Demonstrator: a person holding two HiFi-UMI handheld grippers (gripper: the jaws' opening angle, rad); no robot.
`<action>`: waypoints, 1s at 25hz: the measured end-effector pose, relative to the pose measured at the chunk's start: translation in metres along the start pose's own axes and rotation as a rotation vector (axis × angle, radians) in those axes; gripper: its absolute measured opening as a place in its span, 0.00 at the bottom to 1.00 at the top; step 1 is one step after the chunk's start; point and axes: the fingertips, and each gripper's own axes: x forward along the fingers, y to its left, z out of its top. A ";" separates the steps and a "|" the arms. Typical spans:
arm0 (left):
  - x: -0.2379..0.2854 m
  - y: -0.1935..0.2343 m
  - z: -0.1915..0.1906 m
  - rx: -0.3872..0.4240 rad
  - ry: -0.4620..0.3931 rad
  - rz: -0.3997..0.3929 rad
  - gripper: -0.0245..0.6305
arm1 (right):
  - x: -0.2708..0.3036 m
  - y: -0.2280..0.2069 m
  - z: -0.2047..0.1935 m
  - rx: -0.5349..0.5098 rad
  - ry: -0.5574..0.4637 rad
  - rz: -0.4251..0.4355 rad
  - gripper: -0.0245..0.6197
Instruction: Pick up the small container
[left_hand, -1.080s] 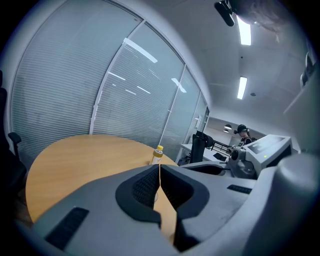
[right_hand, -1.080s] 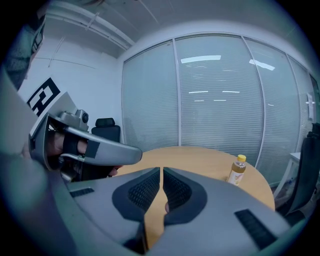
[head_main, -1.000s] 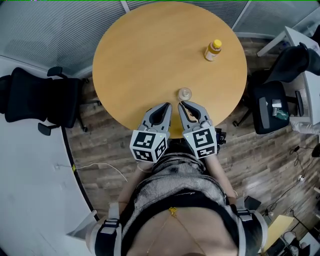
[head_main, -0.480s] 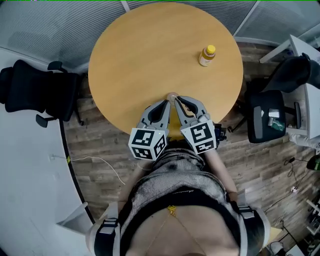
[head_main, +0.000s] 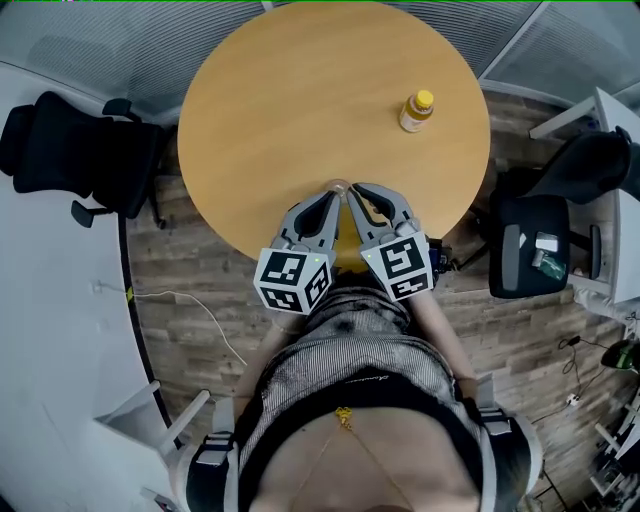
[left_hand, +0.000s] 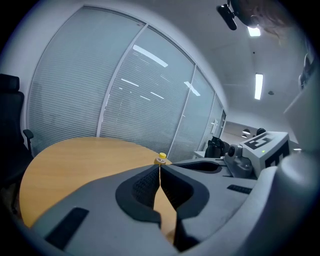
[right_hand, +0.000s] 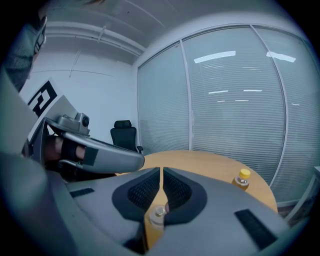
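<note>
The small clear container (head_main: 340, 186) stands near the front edge of the round wooden table (head_main: 280, 100), mostly hidden between the two gripper tips in the head view. In the right gripper view the container (right_hand: 158, 215) shows below the jaws, which meet above it and do not grip it. My right gripper (head_main: 353, 192) (right_hand: 161, 171) is shut with nothing in it. My left gripper (head_main: 333, 198) (left_hand: 159, 168) lies close beside it, also shut and empty.
A yellow-capped bottle (head_main: 416, 110) (left_hand: 161, 159) (right_hand: 242, 179) stands at the table's far right. Black office chairs stand left (head_main: 80, 160) and right (head_main: 535, 245) of the table. Glass walls with blinds lie beyond it.
Both grippers have moved forward over the table's near edge. The small container, earlier plainly ahead of the right gripper's tips, is now mostly covered by them.
</note>
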 end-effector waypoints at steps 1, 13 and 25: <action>0.000 -0.001 -0.001 -0.003 -0.002 0.008 0.07 | -0.001 -0.001 0.000 -0.002 -0.001 0.007 0.09; 0.002 -0.009 -0.012 -0.042 -0.009 0.088 0.07 | -0.010 -0.004 -0.012 -0.020 0.015 0.081 0.09; 0.004 -0.010 -0.012 -0.052 -0.021 0.106 0.07 | -0.005 -0.004 -0.014 -0.024 0.015 0.109 0.09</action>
